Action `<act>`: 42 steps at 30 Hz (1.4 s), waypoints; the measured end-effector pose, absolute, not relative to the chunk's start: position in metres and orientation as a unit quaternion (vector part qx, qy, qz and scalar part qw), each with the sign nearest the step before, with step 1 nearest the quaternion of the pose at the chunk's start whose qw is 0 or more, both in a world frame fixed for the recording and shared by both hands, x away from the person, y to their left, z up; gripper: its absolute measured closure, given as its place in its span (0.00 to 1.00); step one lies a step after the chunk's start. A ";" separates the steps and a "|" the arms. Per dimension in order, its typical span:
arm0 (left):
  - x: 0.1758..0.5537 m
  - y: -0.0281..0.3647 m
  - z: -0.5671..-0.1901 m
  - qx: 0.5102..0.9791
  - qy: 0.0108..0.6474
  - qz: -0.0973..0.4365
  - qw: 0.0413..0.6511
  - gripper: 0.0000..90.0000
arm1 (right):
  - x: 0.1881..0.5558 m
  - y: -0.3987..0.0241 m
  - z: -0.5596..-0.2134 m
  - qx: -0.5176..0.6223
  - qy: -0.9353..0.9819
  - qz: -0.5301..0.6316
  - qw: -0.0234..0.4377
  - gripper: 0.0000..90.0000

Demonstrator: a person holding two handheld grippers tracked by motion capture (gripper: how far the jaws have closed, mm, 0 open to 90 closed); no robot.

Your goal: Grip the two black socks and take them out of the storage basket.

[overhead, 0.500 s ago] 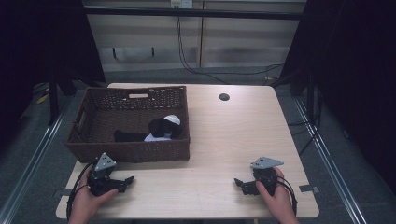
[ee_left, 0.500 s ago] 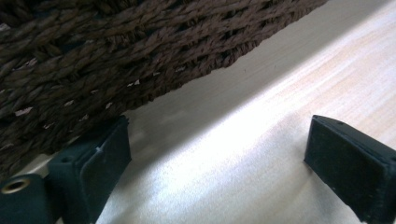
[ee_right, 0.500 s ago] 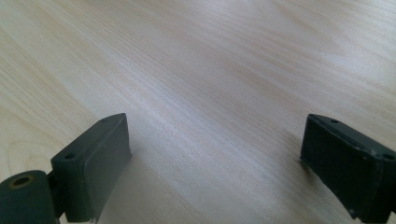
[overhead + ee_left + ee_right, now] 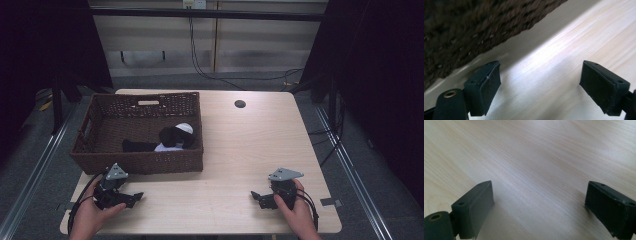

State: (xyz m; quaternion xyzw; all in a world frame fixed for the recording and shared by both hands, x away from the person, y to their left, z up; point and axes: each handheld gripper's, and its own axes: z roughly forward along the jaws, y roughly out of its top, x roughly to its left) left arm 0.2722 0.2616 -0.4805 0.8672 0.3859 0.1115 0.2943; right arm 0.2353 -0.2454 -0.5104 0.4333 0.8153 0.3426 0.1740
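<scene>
Grippers (image 4: 131, 196) (image 4: 256, 196) both gaping empty on the table (image 4: 240, 145); next move looks like reaching into the basket (image 4: 145, 162) for socks (image 4: 172, 137).

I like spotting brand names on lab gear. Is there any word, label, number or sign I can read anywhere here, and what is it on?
None can be read.
Wicker basket: no tag or lettering shows.
Black and white cloth things inside it: no print to make out.
Left tool and right tool: no markings legible.
Table: plain wood, no sign.
</scene>
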 end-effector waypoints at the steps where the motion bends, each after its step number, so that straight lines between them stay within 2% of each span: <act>1: 0.272 0.262 -0.480 0.867 0.386 0.112 0.294 0.18 | 0.235 -0.245 -0.510 0.434 0.815 0.342 0.174 0.08; 14: 0.271 0.260 -0.418 0.867 0.374 0.086 0.318 0.21 | 0.235 -0.245 -0.510 0.434 0.815 0.342 0.174 0.08; 25: 0.300 0.260 -0.358 0.861 0.378 0.098 0.326 0.21 | 0.235 -0.245 -0.510 0.436 0.815 0.341 0.173 0.08; 33: 0.332 0.262 -0.352 0.855 0.396 0.106 0.317 0.21 | 0.235 -0.245 -0.510 0.436 0.815 0.341 0.172 0.08; 42: 0.372 0.266 -0.372 0.844 0.427 0.110 0.307 0.22 | 0.235 -0.245 -0.510 0.434 0.815 0.342 0.174 0.08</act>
